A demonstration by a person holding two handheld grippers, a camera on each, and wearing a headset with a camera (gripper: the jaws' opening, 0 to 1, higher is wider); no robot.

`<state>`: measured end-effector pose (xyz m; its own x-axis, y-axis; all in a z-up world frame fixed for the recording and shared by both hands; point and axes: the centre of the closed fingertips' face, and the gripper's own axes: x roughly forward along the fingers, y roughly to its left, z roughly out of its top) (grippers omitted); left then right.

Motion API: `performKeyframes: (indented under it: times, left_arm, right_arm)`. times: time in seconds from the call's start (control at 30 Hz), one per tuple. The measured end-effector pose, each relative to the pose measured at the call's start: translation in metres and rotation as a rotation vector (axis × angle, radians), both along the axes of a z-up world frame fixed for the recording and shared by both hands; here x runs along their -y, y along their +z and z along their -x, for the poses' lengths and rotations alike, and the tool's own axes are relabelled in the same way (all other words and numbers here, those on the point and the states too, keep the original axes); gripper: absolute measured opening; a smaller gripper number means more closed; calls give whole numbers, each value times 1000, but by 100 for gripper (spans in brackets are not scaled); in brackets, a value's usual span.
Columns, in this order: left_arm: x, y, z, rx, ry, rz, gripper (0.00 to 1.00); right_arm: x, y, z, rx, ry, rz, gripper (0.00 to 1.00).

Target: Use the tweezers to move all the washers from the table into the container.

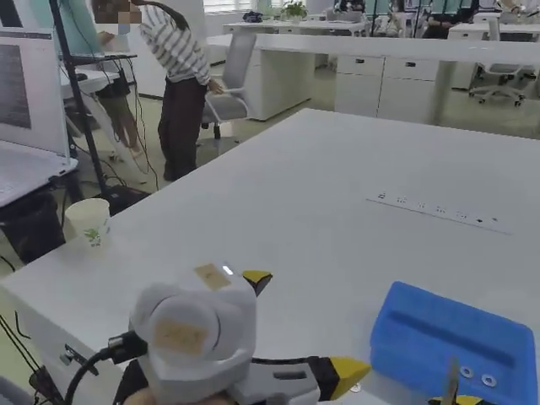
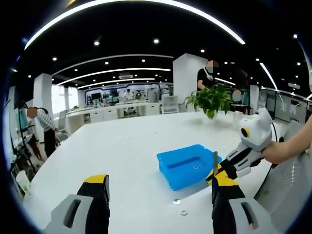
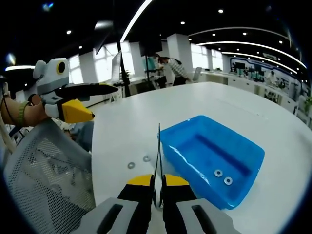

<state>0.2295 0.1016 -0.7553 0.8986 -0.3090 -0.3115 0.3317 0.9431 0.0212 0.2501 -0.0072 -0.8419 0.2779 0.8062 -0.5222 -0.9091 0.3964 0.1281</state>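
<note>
Nearest in, the right gripper (image 3: pixel 157 187) had its jaws squeezed shut on the tweezers (image 3: pixel 158 151), holding them down at the back end. The thin tips stuck straight out ahead, with the long axis running along the jaws and away from the hand, toward the near corner of the blue container (image 3: pixel 243 161).

Just left of the tips, two washers (image 3: pixel 130 165) lay flat on the white table (image 3: pixel 122 134), close together and just beside the container. Two more (image 3: pixel 218 173) sat inside it on the floor.

Further out, the left gripper (image 3: pixel 102 102) hung over the table edge with its jaws spread wide and nothing in them.

Handling-wise, I'd say those washers are tiny, light and hard, and flat on a slick top, so they'd probably skate off if nudged. My best guess is to put one tip through the hole and one outside the ring, then pinch gently, since the tweezers look springy.
</note>
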Motion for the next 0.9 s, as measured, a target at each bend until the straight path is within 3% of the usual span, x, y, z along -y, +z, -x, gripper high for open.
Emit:
performKeyframes:
  times: [0.33, 0.47, 0.53, 0.73, 0.9]
  left_arm:
    - [9, 10, 0, 39, -45, 56, 89]
    - [12, 8, 1, 38, -63, 19, 89]
    - [14, 8, 1, 39, -71, 22, 88]
    - [15, 10, 2, 44, -84, 46, 87]
    - [15, 9, 2, 36, -83, 56, 86]
  right_arm:
    - [-5, -4, -8, -11, -118, -6, 3]
    - [2, -4, -14, -72, -231, -46, 3]
    - [7, -3, -16, -81, -258, -52, 3]
    - [12, 0, -1, -40, -242, -11, 3]
    - [17, 2, 11, -47, -268, 28, 3]
